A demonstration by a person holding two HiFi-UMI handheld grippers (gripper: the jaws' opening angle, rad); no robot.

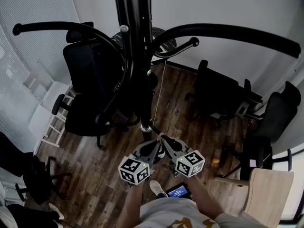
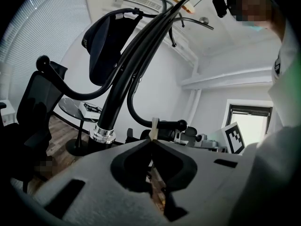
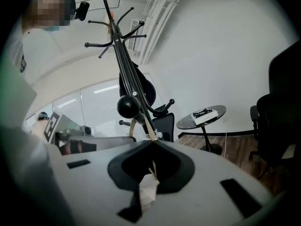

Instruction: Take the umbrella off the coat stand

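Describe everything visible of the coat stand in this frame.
The coat stand is black and looks like metal: an upright pole of bundled tubes with a silver collar low down. Long curved arms sweep outward and end in ball tips. A dark item hangs from an upper arm. Office chairs stand around it. The left gripper and right gripper sit close to the pole, claws shut, gripping nothing of it.
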